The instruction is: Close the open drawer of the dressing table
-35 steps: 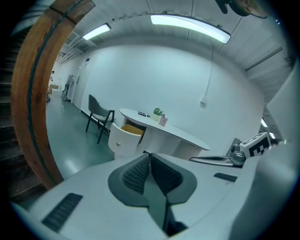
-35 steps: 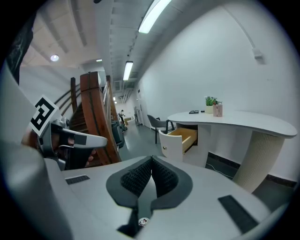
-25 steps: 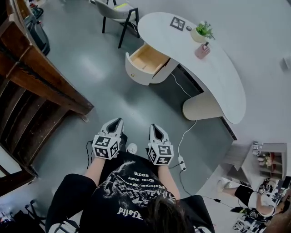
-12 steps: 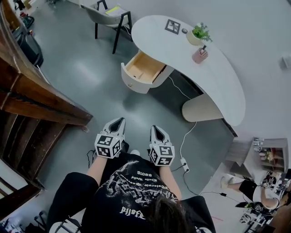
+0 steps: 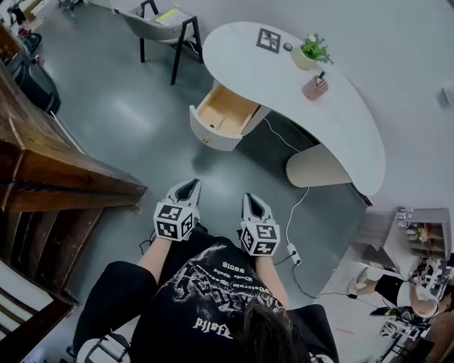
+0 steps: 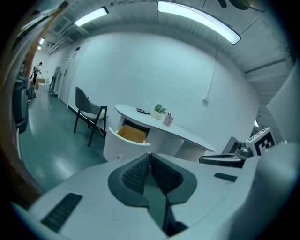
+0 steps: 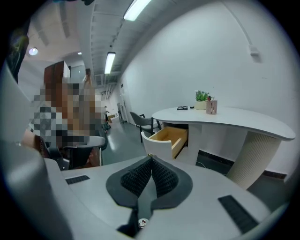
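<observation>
The white curved dressing table point(image 5: 340, 113) stands ahead, and its drawer point(image 5: 220, 117) is pulled out, showing a bare wooden inside and a small knob on its rounded front. The same drawer point(image 6: 130, 135) appears in the left gripper view, and the drawer point(image 7: 166, 138) lies straight ahead in the right gripper view. My left gripper point(image 5: 189, 186) and right gripper point(image 5: 251, 198) are held side by side over the floor, well short of the drawer. Both are shut with nothing between the pads.
A grey chair point(image 5: 167, 18) stands left of the table. On the tabletop are a potted plant point(image 5: 312, 51), a pink holder point(image 5: 316, 86) and a marker card point(image 5: 269, 40). A wooden staircase point(image 5: 50, 177) runs along the left. A white cable with a power strip point(image 5: 291, 252) lies on the floor to my right.
Both grippers have moved forward across the floor toward the dressing table. The drawer stays open and the jaws stay shut.
</observation>
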Available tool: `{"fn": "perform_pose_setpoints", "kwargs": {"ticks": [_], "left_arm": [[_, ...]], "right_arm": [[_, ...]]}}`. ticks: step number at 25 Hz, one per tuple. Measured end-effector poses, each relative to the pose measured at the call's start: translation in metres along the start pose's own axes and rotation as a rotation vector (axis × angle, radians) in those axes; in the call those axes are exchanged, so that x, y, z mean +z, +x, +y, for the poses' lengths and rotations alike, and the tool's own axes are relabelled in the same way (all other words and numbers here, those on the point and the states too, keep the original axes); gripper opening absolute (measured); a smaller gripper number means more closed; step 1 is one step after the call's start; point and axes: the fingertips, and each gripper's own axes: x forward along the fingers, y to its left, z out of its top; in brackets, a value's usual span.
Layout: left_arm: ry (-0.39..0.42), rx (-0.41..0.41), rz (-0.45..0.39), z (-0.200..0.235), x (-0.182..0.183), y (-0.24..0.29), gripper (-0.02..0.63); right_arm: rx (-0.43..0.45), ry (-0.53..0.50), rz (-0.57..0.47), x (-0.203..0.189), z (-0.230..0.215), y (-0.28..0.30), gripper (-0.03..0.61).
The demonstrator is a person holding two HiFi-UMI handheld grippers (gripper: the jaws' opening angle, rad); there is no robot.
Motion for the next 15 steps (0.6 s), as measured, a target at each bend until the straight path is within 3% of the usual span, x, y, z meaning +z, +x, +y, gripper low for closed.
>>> {"fn": "perform_pose_setpoints", "kwargs": {"ticks": [7,15], "left_arm": [[0.044,-0.049,0.041,0.02,0.016,0.016,0.032],[0.017,-0.042,0.043,0.037,0.024,0.023,0.032]], "right_arm": [[-0.016,0.048,-0.007,0.014,0.006,0.024,0.026],[0.027,0.055,0.014,0.017,0.018,0.044,0.026]]}}
